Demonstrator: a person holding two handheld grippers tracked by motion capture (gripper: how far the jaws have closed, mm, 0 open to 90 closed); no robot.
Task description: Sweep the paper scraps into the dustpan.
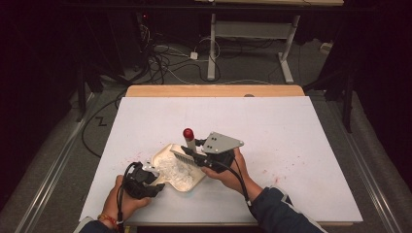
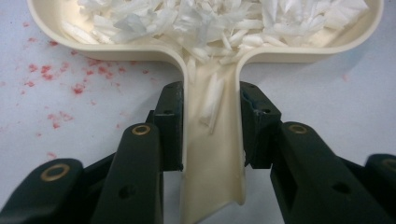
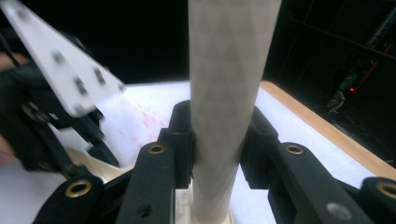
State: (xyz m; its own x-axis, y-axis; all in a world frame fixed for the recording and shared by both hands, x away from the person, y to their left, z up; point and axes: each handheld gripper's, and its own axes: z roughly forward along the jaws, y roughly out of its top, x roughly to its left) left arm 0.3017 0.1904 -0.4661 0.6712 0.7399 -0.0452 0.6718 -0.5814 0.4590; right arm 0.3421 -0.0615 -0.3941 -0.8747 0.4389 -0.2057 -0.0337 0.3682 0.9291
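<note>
A cream dustpan (image 1: pixel 163 155) lies on the white table, heaped with white paper shreds (image 1: pixel 178 171). My left gripper (image 1: pixel 149 175) is shut on its handle (image 2: pixel 212 158), a jaw on each side; a few shreds (image 2: pixel 211 100) lie in the handle's channel. The pan's bowl (image 2: pixel 140 45) with the shreds (image 2: pixel 210 18) is just beyond the left gripper (image 2: pixel 211 126). My right gripper (image 1: pixel 195 154) is shut on a pale brush handle (image 3: pixel 229 70) with a red tip (image 1: pixel 188 132). The bristles (image 1: pixel 183 156) hang over the pan's far edge. The handle stands upright between the right gripper's (image 3: pixel 218 135) jaws.
Red specks (image 2: pixel 44 70) dot the white tabletop (image 1: pixel 272 126) around the pan. A wooden edge (image 1: pixel 214 91) runs along the table's far side. Cables (image 1: pixel 160 63) and a desk frame (image 1: pixel 211 48) are on the floor beyond. The other gripper's grey plate (image 3: pixel 65 79) is close at the left.
</note>
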